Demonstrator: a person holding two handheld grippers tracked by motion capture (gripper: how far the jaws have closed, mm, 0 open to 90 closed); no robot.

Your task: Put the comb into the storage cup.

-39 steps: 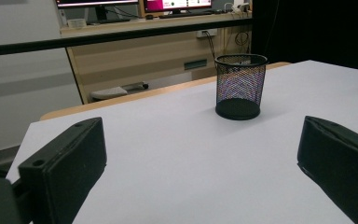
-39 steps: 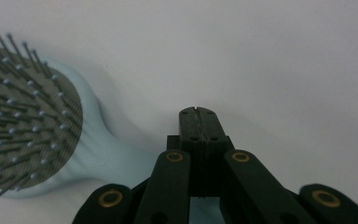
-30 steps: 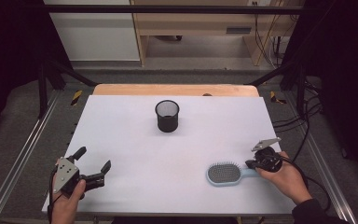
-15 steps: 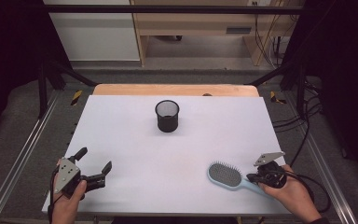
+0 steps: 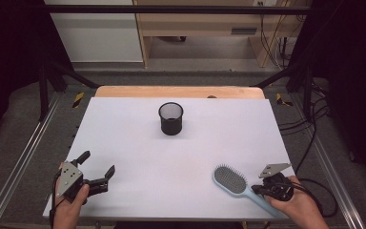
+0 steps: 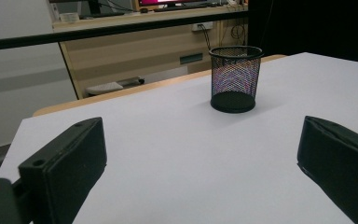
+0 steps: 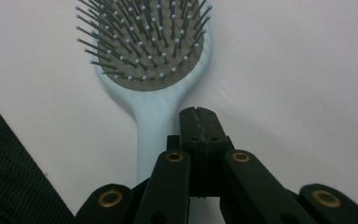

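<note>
Hairbrush [image 5: 236, 183]: lay flat on the white desk [image 5: 181, 157] at the near right, bristles up; light blue body with an oval grey bristle pad
Long axis: ran on a diagonal in the high view; the head pointed far and to the left, the handle pointed near and to the right, toward the person's right hand
Head: sat clear of the desk's near edge; in the right gripper view the hairbrush [image 7: 149, 70] had its head at the top of the picture and its handle ran down toward the tongs
Right tongs [image 5: 262, 189]: at the handle end of the brush, near the desk's near right corner; in the right gripper view the right tongs [image 7: 199, 116] had their jaws pressed together, the seam between them a thin line; they lay over the right edge of the handle; whether any of the handle was pinched between them I could not tell
Left tongs [image 5: 96, 169]: at the near left of the desk, well apart from the brush; jaws spread wide with nothing between them; in the left gripper view the left tongs [image 6: 205, 163] framed bare desk
Mesh cup [image 5: 171, 118]: black, upright, round mouth open upward; stood at the middle of the desk toward the far side, well apart from brush and both tongs; the mesh cup [image 6: 234, 78] showed between the left jaws farther off
</note>
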